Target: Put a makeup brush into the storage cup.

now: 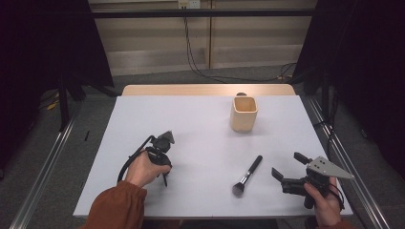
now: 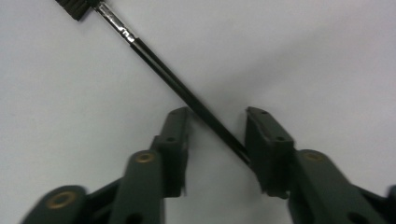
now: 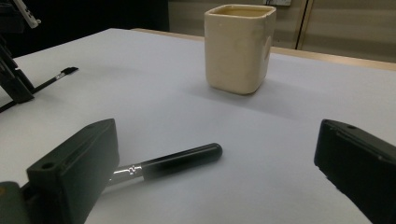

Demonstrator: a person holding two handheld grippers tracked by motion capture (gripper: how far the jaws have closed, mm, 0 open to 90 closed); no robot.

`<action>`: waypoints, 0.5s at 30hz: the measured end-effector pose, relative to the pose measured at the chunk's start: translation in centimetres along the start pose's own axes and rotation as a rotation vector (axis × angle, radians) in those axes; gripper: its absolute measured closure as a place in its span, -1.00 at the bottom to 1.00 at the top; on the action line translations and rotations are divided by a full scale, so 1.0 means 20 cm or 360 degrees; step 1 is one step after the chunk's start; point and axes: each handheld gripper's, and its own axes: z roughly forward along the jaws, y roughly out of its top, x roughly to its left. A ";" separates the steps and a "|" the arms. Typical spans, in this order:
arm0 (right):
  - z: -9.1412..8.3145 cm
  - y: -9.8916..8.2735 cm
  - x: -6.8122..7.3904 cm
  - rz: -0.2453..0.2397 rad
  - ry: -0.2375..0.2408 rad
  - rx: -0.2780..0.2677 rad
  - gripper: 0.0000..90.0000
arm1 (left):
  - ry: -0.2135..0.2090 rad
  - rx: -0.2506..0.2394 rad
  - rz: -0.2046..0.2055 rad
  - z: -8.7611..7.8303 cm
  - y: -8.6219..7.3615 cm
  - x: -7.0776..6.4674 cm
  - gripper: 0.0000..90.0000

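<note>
Upright near the far edge of the table [image 1: 143, 109] stands a cream cup [image 1: 244, 113]; its contents are hidden. Beside the wide-open right gripper [image 1: 288, 166] lies a makeup brush [image 1: 248, 175]. Looking down, the left gripper [image 2: 217, 128] view shows a thin black brush [image 2: 159, 70] lying slantwise between its jaws, touching the right-hand one, not clamped.

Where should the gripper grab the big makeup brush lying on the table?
Probably the black handle of the makeup brush, near its middle, coming straight down with the jaws across it. The brush lies flat, the handle is a straight, even rod, and the bristle head is soft. The right gripper is nearest and open.
</note>
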 end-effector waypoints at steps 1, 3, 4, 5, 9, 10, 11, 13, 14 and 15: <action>0.00 0.00 0.00 0.0000 0.0000 0.0000 -1.00 | -0.0010 -0.0001 0.0000 0.00 0.00 0.01 0.52; 0.00 0.00 0.00 -0.0003 0.0001 0.0003 -1.00 | -0.0014 -0.0006 -0.0001 0.00 -0.01 0.02 0.64; 0.00 0.00 0.00 -0.0001 0.0001 0.0004 -1.00 | -0.0020 -0.0005 0.0003 0.00 -0.01 0.02 0.69; 0.00 0.00 0.00 -0.0001 0.0001 0.0005 -1.00 | -0.0026 -0.0011 0.0003 0.00 -0.01 0.02 0.72; 0.00 0.00 0.00 0.0005 0.0002 0.0003 -1.00 | -0.0013 0.0005 0.0027 0.00 -0.01 0.03 0.80; 0.00 0.00 0.00 0.0005 0.0002 0.0004 -1.00 | -0.0012 0.0006 0.0020 0.00 -0.01 0.02 0.80; 0.00 0.00 0.00 0.0001 0.0001 0.0004 -1.00 | -0.0017 0.0011 0.0016 0.00 -0.01 0.02 0.81; 0.00 0.00 0.00 0.0001 0.0003 0.0004 -1.00 | -0.0034 0.0014 0.0014 0.00 0.00 0.03 0.82; 0.00 0.00 0.00 -0.0001 0.0005 0.0004 -1.00 | -0.0040 0.0014 0.0013 0.00 0.00 0.04 0.84; 0.00 0.00 0.00 -0.0002 0.0006 0.0004 -1.00 | -0.0038 0.0014 0.0018 0.00 0.00 0.04 0.86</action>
